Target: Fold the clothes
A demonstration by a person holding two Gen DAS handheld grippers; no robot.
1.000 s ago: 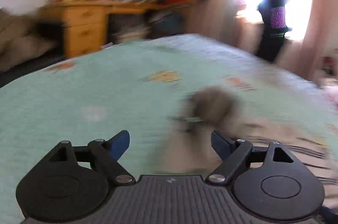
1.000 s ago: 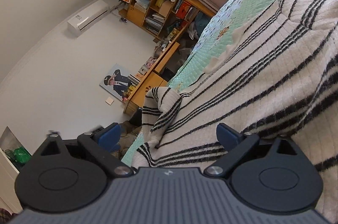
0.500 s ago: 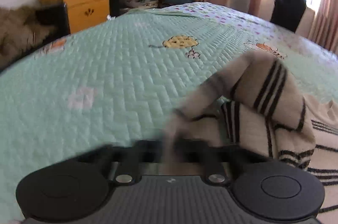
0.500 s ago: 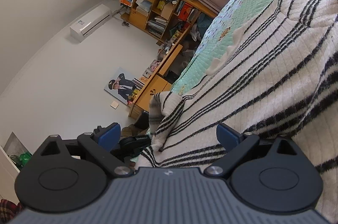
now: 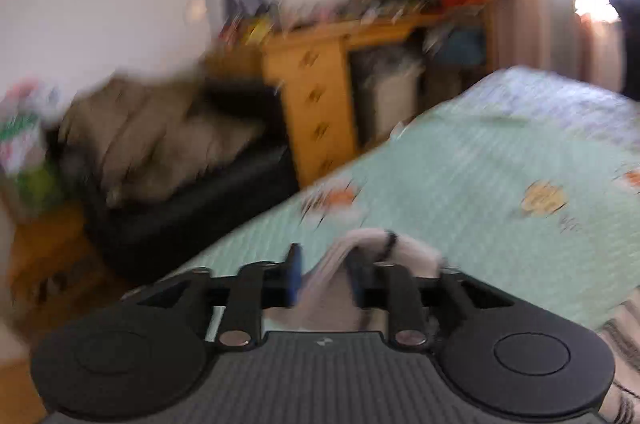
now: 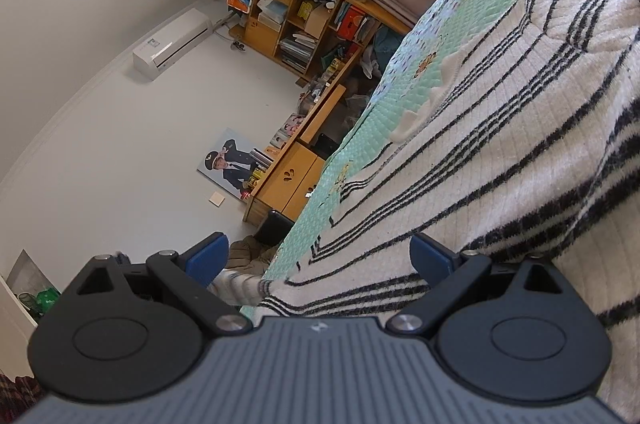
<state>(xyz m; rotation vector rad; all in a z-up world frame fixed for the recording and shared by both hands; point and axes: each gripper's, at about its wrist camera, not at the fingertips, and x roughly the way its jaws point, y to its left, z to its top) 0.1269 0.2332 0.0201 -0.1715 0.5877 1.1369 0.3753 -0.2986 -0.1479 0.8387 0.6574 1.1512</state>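
Left gripper pinching the striped sweater, right gripper spread wide above it.

Left wrist view, heavily blurred: the left gripper has its blue pads drawn in tight on a bunched fold of the striped sweater, with the mint quilt running off toward 2 o'clock and a wooden desk at 12 o'clock. Right wrist view: the right gripper has its pads far apart and nothing between them; the sweater lies flat on the quilt from 6 to 2 o'clock, with shelves at 12 o'clock.
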